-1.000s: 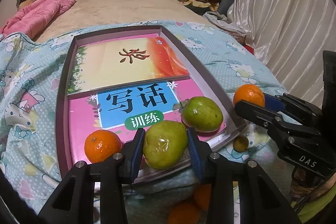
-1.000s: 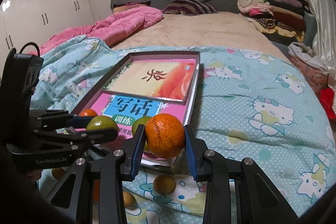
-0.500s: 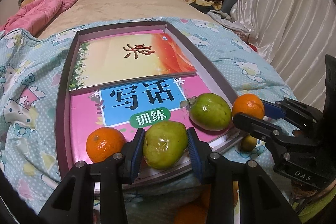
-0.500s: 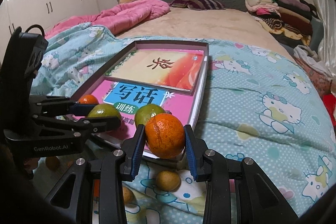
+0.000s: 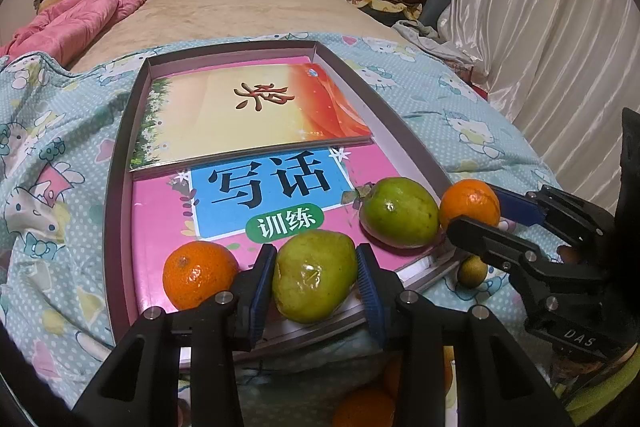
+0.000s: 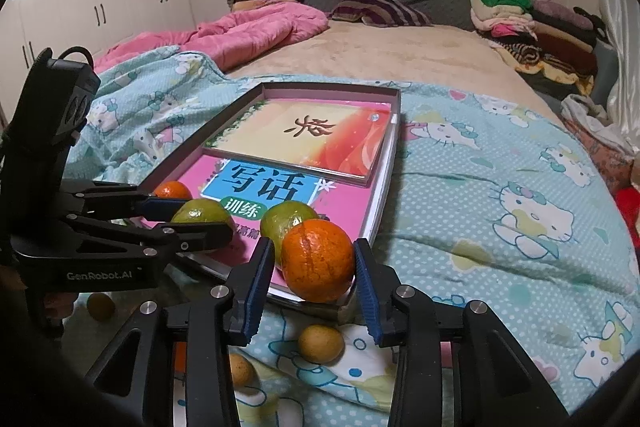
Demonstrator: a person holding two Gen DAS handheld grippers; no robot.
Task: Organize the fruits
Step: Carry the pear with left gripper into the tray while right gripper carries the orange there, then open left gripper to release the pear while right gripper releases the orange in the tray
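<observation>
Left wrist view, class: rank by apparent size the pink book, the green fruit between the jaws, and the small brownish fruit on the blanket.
1. pink book
2. green fruit, enlarged by nearness to the camera
3. small brownish fruit

The left gripper [image 5: 316, 281] hides the oranges [image 5: 362, 409] below the tray [image 5: 116, 211]. The frame's bottom edge cuts them off.

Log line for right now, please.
left gripper: shut on yellow-green pear | right gripper: jaws just opening, round orange mandarin between them
</observation>
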